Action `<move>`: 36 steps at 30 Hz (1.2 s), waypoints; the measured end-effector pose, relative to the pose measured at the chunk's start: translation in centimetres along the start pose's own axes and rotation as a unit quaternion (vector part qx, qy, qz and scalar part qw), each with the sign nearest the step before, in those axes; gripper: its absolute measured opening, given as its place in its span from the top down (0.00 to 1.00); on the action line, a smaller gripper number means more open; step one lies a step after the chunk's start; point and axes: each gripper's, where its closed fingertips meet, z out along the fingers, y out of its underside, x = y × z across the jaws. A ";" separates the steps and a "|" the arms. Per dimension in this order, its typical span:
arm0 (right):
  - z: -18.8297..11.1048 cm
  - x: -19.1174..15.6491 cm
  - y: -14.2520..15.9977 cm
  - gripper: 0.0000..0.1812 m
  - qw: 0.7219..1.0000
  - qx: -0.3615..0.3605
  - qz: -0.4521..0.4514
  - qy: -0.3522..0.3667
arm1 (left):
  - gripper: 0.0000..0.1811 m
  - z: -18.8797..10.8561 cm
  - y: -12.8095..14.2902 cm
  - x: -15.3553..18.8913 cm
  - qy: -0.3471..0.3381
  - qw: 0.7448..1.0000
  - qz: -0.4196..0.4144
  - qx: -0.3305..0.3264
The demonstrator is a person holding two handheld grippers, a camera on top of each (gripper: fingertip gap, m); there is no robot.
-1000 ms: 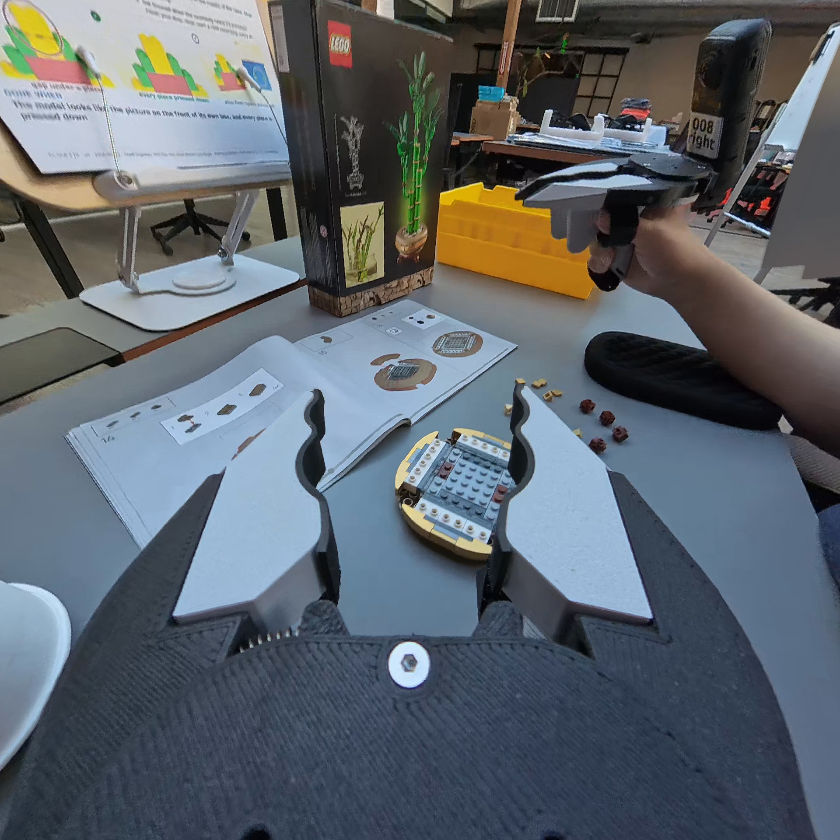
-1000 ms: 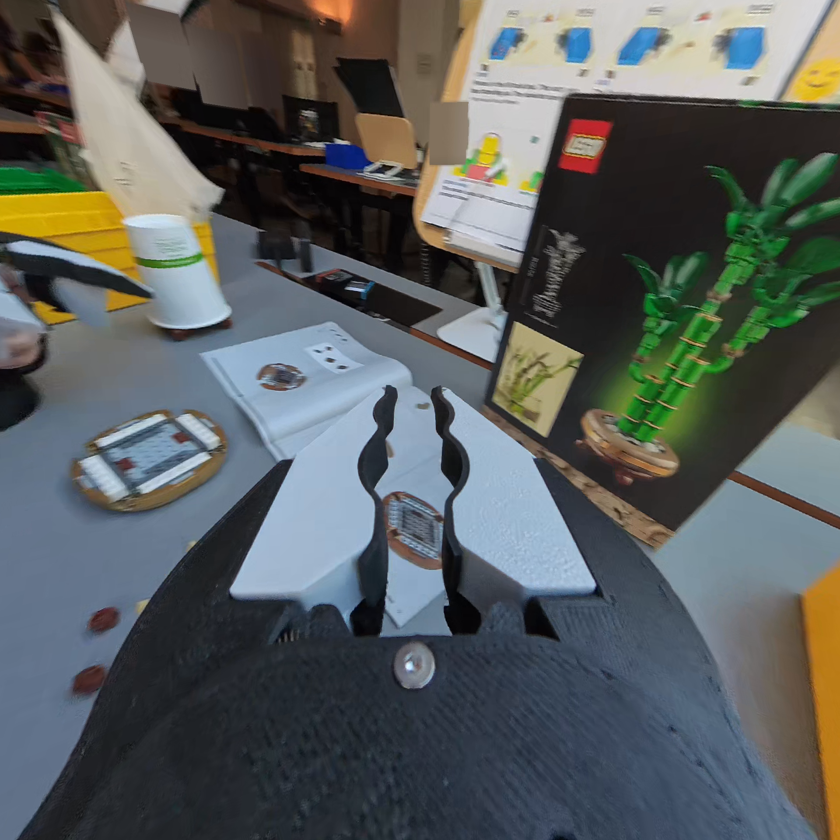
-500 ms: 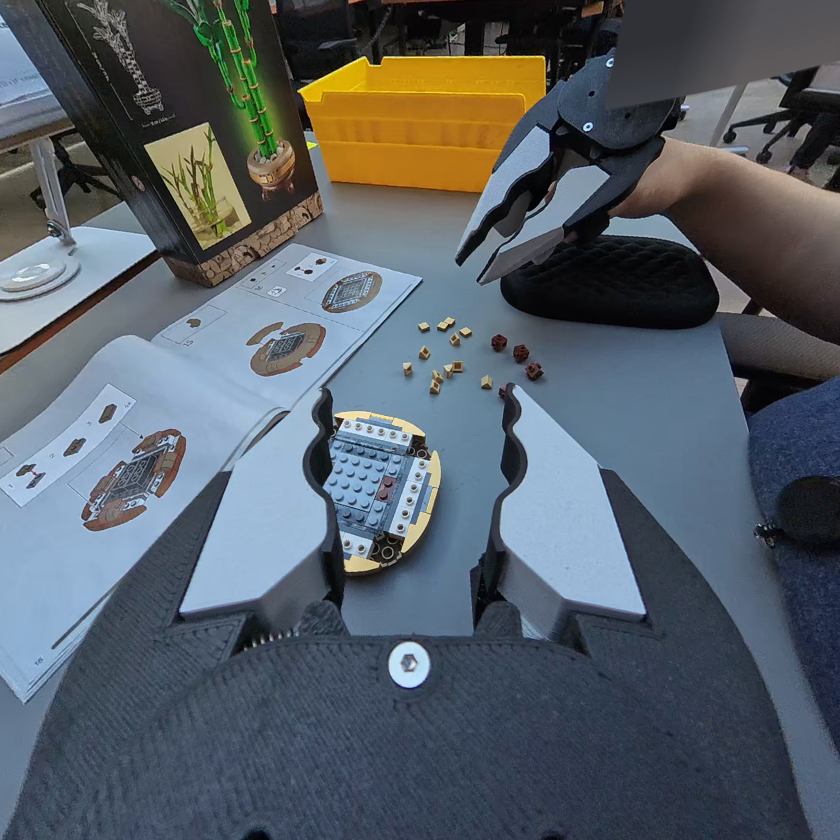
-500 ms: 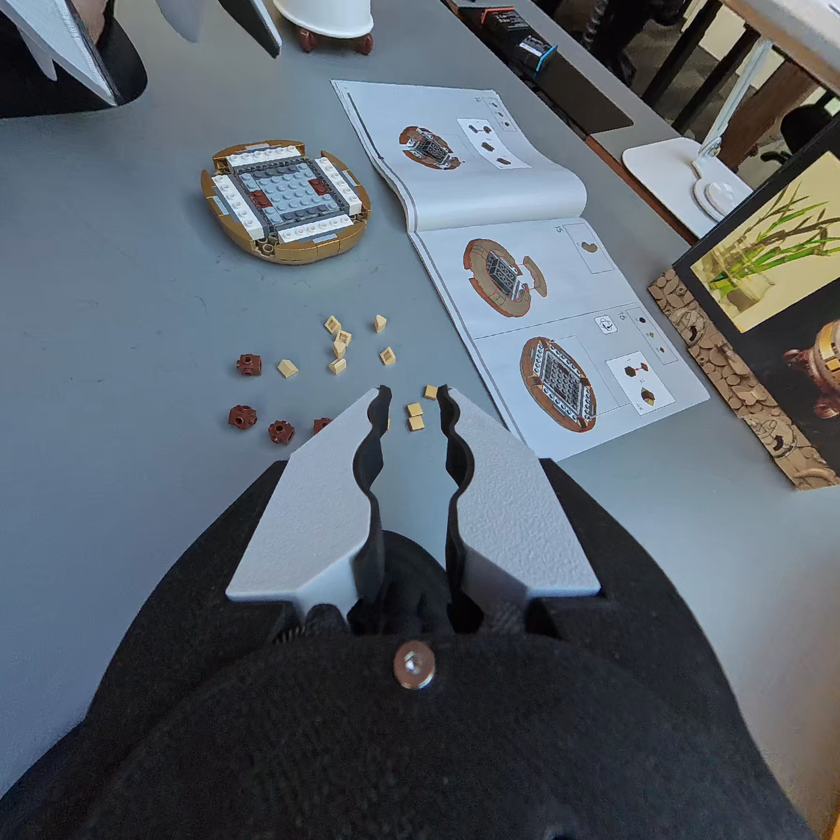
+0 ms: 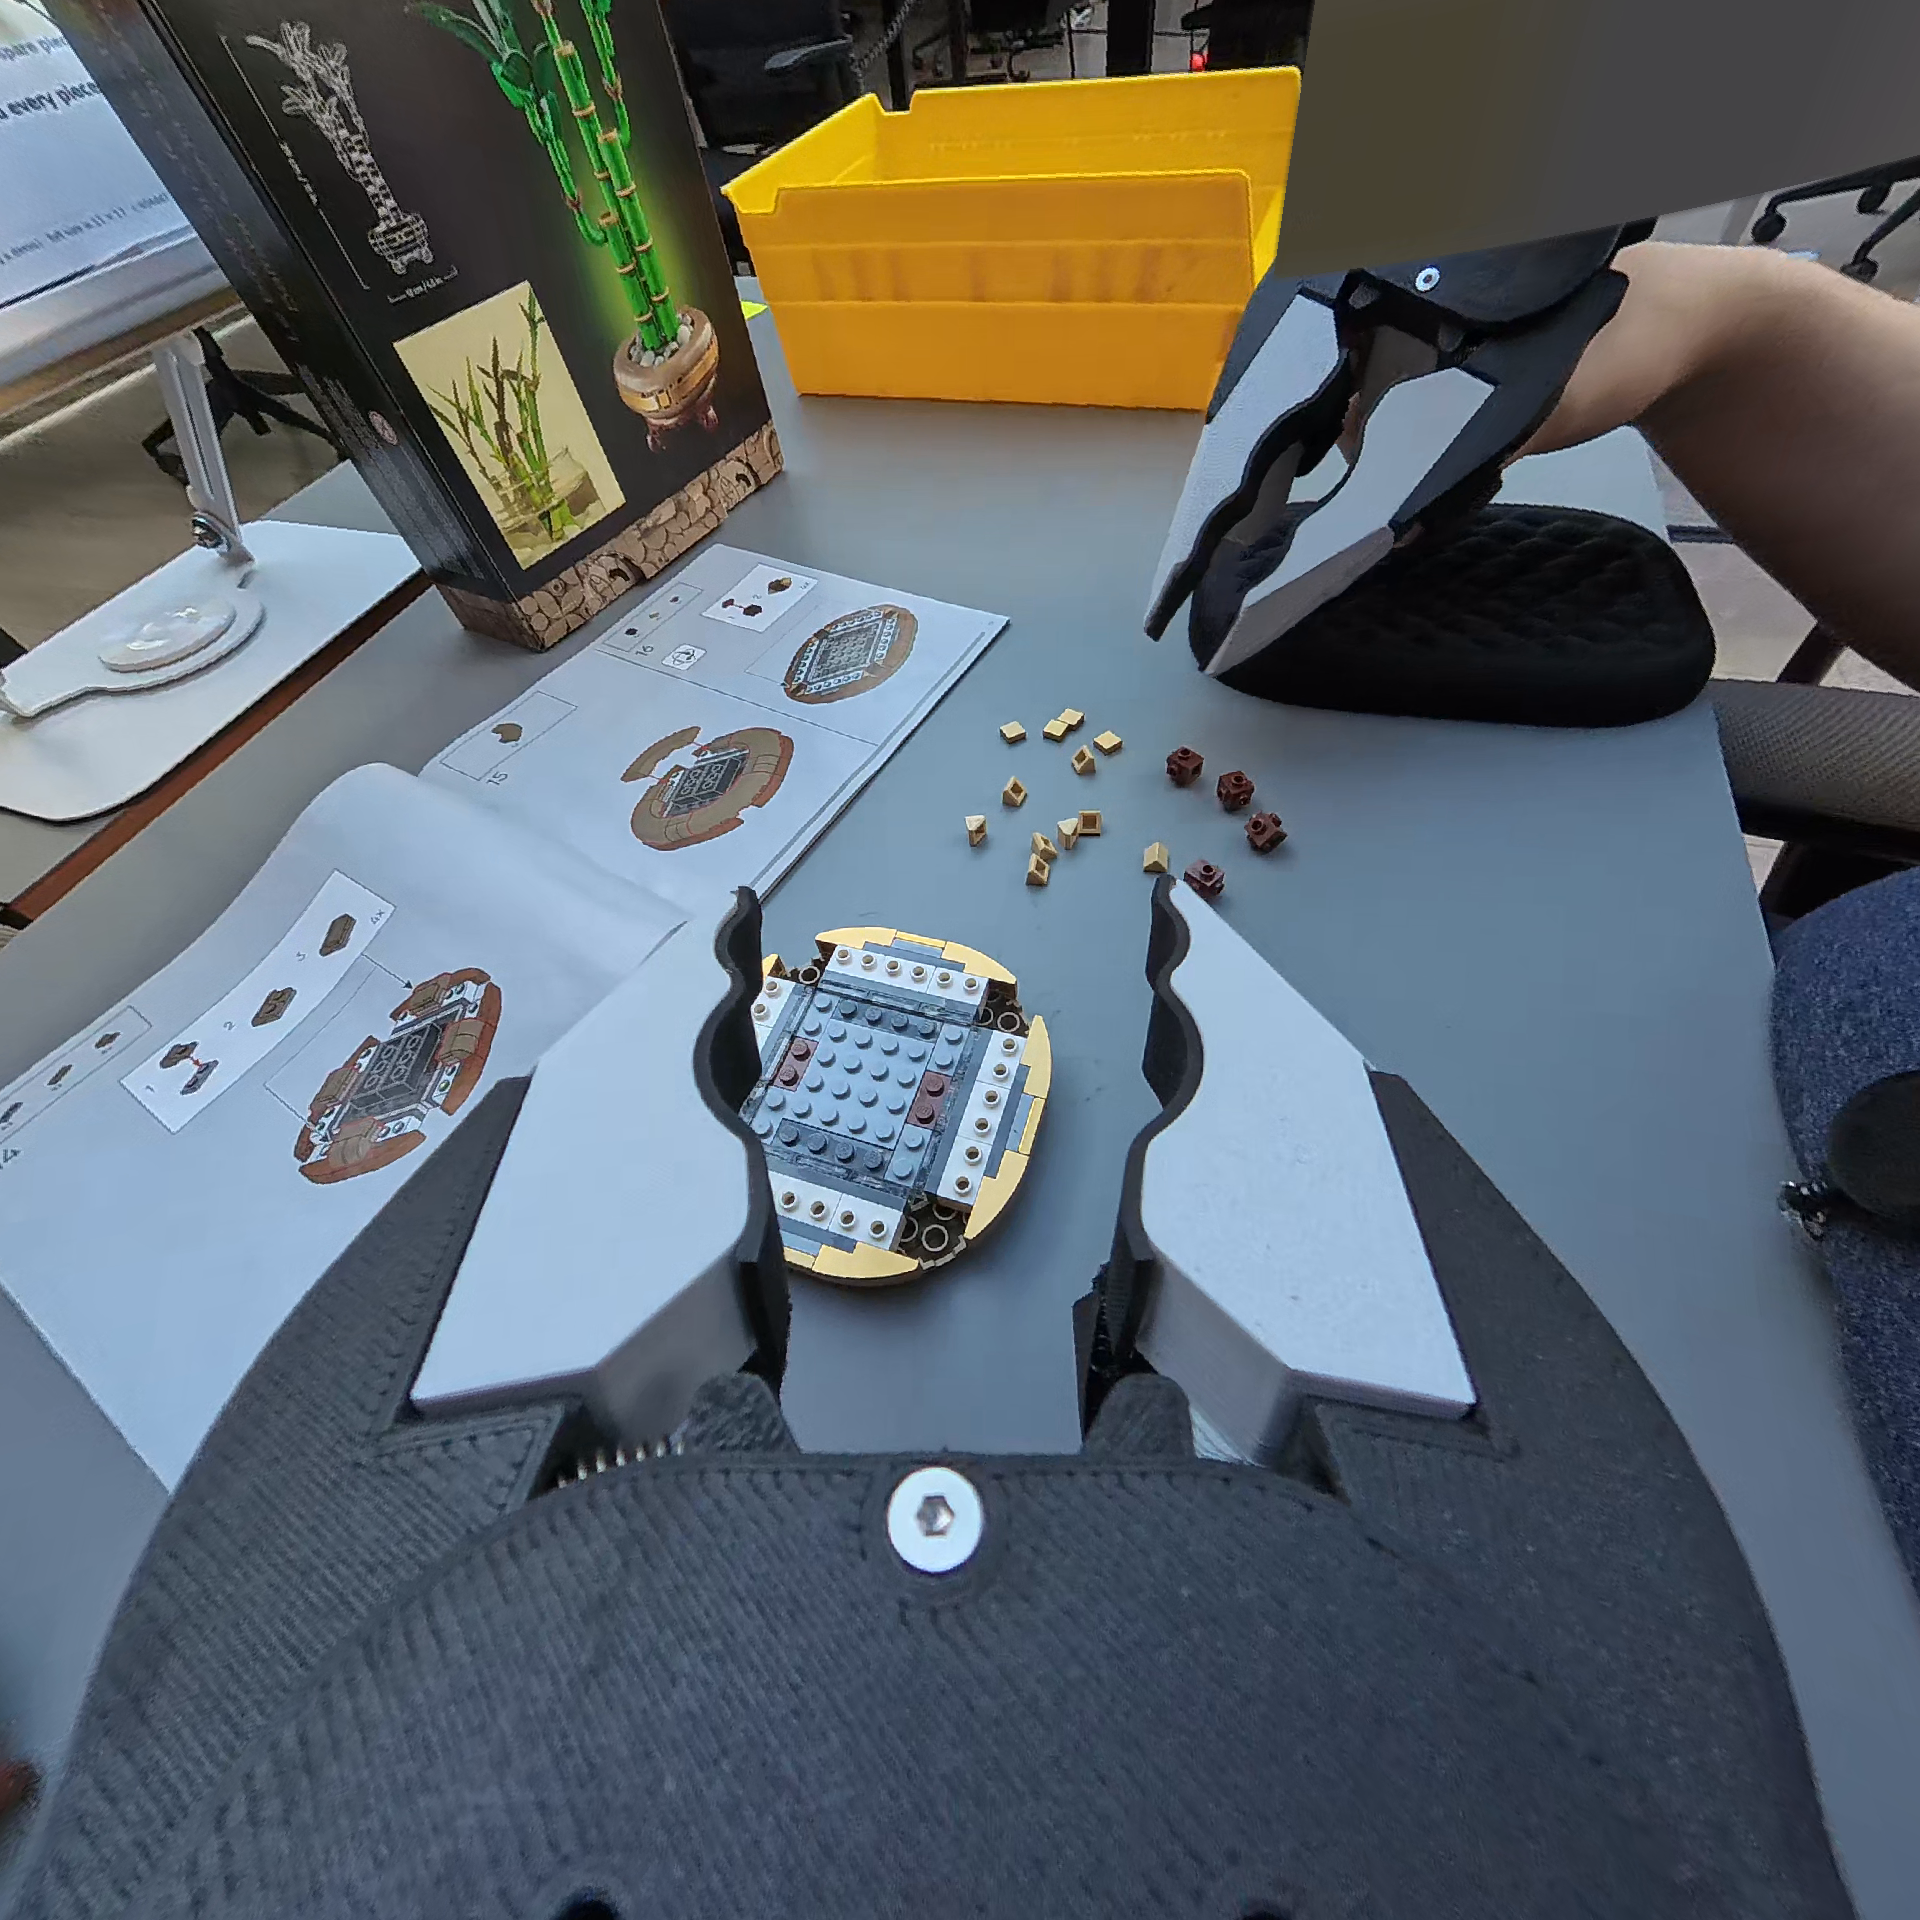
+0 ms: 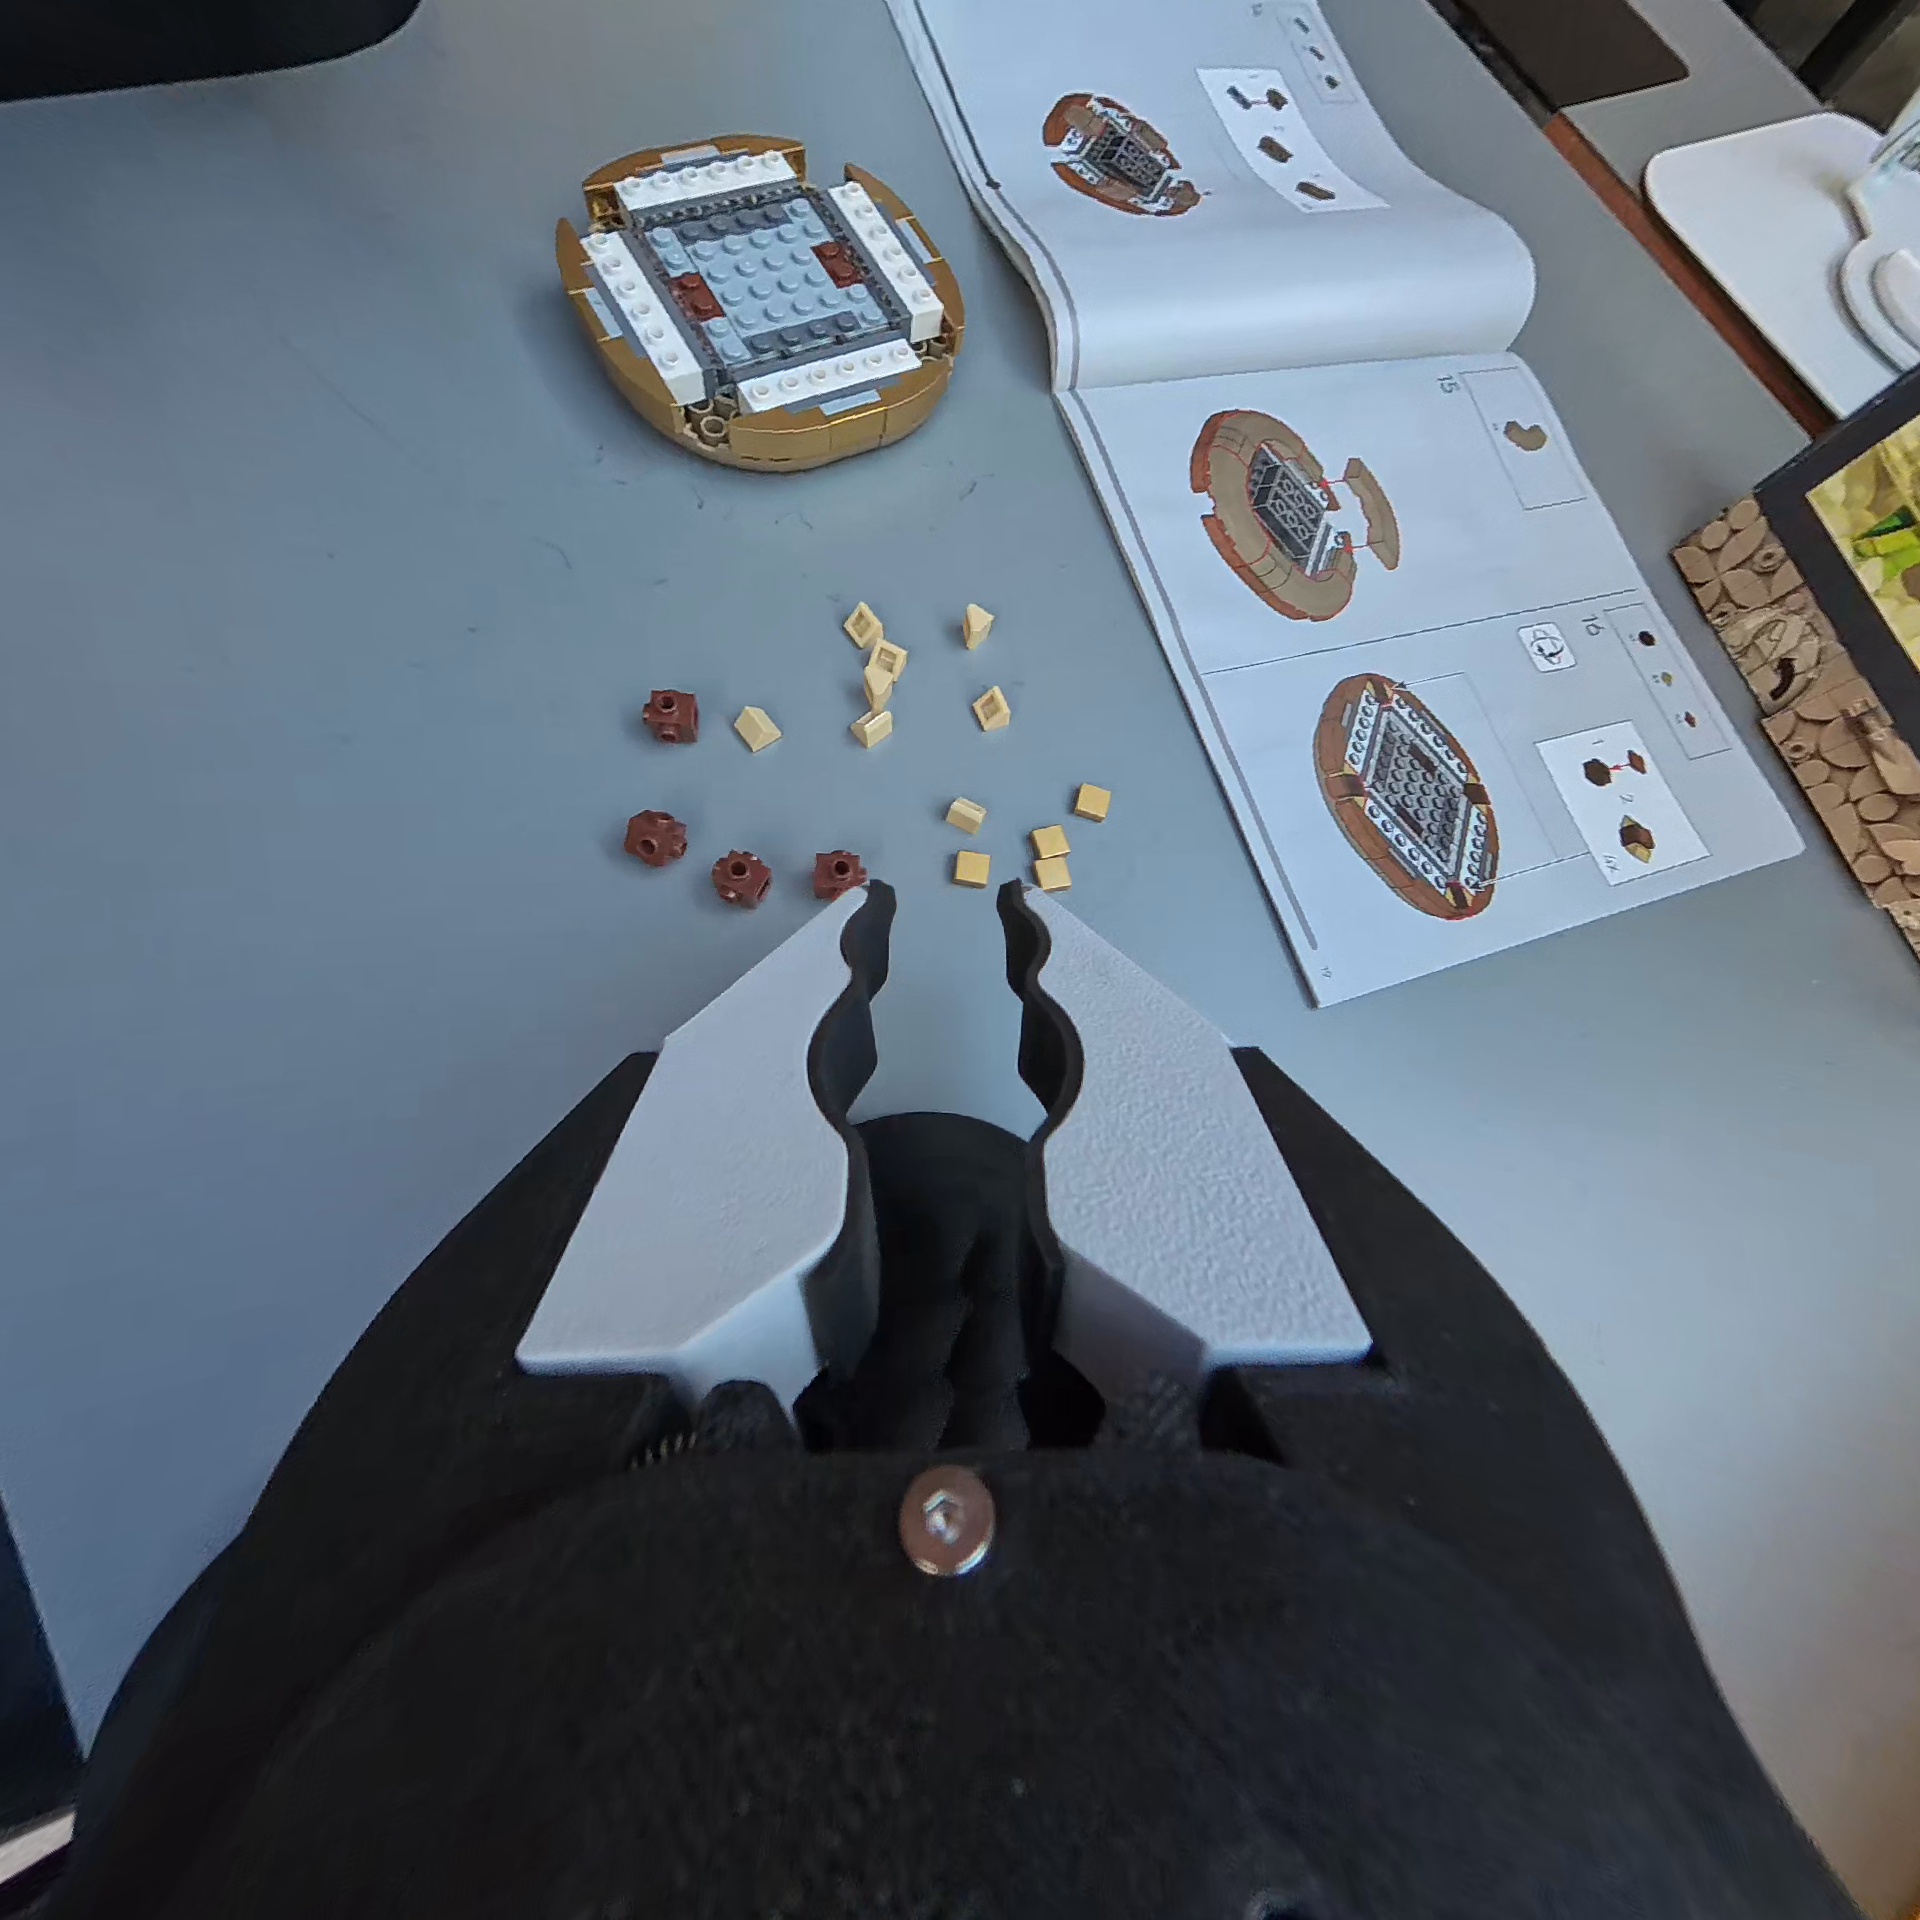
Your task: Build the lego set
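Two grippers hang above a grey table (image 5: 1455, 987), both empty. Farthest left in the left wrist view, an open instruction booklet (image 5: 436, 935) lies flat, and behind it stands the black set box (image 5: 447, 312) with the bamboo picture. The left gripper (image 5: 951, 909) comes next, its jaws spread wide with nothing between them; seen between its fingers, the round lego base (image 5: 894, 1101) sits flat on the table, a gold rim around white and grey studded plates with two small dark red pieces set in. Whether the left finger touches the base's edge or only overlaps it in this view is hard to say. Beyond the base, a scatter of small tan pieces (image 5: 1049, 800) lies loose, and just right of them four dark red round studs (image 5: 1236, 816). Behind these stands a yellow bin (image 5: 1018, 270). Farther right the right gripper (image 5: 1195, 623) points down over a black padded rest (image 5: 1507, 634), held by a hand (image 5: 1621, 343). In its own view the right gripper (image 6: 945, 894) has its jaws parted by a narrow gap, holding nothing, the tips just short of the tan pieces (image 6: 966, 727) and beside the nearest of the red studs (image 6: 743, 831), with the base (image 6: 758, 291) farther ahead and the booklet (image 6: 1351, 520) to the right.
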 end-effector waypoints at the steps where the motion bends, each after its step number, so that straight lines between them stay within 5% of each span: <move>1: 0.0 -0.4 0.0 0.88 1.000 -0.004 -0.005 -0.004 | 0.59 -0.1 -0.1 0.0 -0.001 1.000 0.001 0.001; 26: 3.0 -2.6 1.3 0.93 0.993 -0.090 0.033 -0.063 | 0.59 -0.1 0.3 0.3 0.007 1.000 -0.011 0.007; 36: 2.2 -0.6 -1.2 0.94 1.000 -0.001 -0.021 0.015 | 0.62 0.4 -1.8 0.7 0.062 0.982 -0.159 0.075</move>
